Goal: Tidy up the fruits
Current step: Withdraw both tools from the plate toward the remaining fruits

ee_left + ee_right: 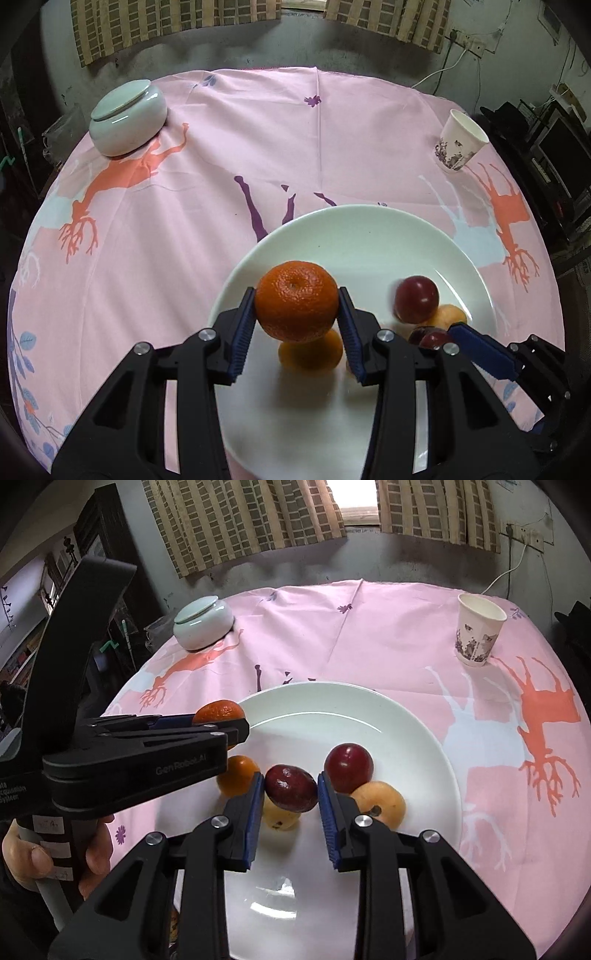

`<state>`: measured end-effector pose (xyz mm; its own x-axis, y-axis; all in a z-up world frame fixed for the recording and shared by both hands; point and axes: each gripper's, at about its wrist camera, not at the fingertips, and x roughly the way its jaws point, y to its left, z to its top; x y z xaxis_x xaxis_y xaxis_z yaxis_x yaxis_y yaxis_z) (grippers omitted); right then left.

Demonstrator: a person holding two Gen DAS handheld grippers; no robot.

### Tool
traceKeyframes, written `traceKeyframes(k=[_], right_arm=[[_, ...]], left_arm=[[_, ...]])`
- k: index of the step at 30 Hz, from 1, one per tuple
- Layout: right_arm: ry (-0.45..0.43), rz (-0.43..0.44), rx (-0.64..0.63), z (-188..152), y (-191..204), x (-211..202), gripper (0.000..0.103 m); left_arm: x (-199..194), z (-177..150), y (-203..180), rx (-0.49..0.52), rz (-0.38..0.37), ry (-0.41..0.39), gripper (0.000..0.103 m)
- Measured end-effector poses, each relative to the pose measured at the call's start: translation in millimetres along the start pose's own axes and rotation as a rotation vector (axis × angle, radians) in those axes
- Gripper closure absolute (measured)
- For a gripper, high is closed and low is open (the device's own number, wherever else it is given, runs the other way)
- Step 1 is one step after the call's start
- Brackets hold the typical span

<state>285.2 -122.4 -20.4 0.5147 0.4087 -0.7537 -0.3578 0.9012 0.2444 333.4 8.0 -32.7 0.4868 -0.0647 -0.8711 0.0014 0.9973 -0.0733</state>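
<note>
My left gripper (297, 301) is shut on an orange (296, 300) and holds it above the white plate (354, 229). A second orange (310, 352) lies on the plate under it. My right gripper (291, 788) is shut on a dark red plum (291, 787) over the plate (406, 731). Another plum (348, 767) lies just right of it. Two yellow fruits (380, 803) and an orange (236, 775) also lie on the plate. The left gripper (221, 722) with its orange (218, 710) shows in the right wrist view.
A pale lidded ceramic jar (127, 118) stands at the far left of the pink cloth. A paper cup (460, 142) stands at the far right. The cloth-covered table's edges curve away on both sides. A wall with curtains is behind.
</note>
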Motion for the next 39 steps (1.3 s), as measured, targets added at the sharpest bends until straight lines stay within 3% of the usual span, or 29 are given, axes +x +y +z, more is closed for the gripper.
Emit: traceKeyframes(k=[9,11,15,16,18,20,25,28,33,36,39], right_arm=[[0.056,-0.024,-0.033,9,0,29,0.072],[0.058,-0.038,-0.046,8,2,28,0.072],[0.044,-0.052,-0.077,4,10,13,0.070],[0.024,-0.061,-0.088,3,12,6,0.064],[-0.031,-0.092,-0.108,0,18,-13,0.037],[-0.106,-0.120,-0.152,-12,26,-43,0.032],[-0.146,-0.122,-0.168,-72,36,-111,0.008],[-0.150,-0.110,-0.142,-125,42,-142,0.004],[-0.163,-0.208,-0.083,-217,50,-175,0.002],[-0.173,-0.254,-0.055,-243,50,-182,0.002],[-0.153,-0.238,-0.042,-247,46,-178,0.003]], left_arm=[[23,14,-3,0.017,0.007,0.025,0.056],[16,14,-1,0.011,0.013,-0.001,0.036],[-13,14,4,0.013,0.033,-0.061,0.028],[-23,12,7,0.008,0.026,-0.069,0.028],[-44,3,12,0.001,0.014,-0.088,0.024],[-69,-15,15,0.011,0.016,-0.121,0.016],[-127,-104,24,0.048,0.047,-0.221,0.002],[-140,-169,30,0.043,0.064,-0.222,0.002],[-150,-260,36,0.008,0.049,-0.208,0.002],[-148,-287,32,0.044,0.064,-0.185,0.002],[-149,-296,30,0.059,0.057,-0.174,0.002]])
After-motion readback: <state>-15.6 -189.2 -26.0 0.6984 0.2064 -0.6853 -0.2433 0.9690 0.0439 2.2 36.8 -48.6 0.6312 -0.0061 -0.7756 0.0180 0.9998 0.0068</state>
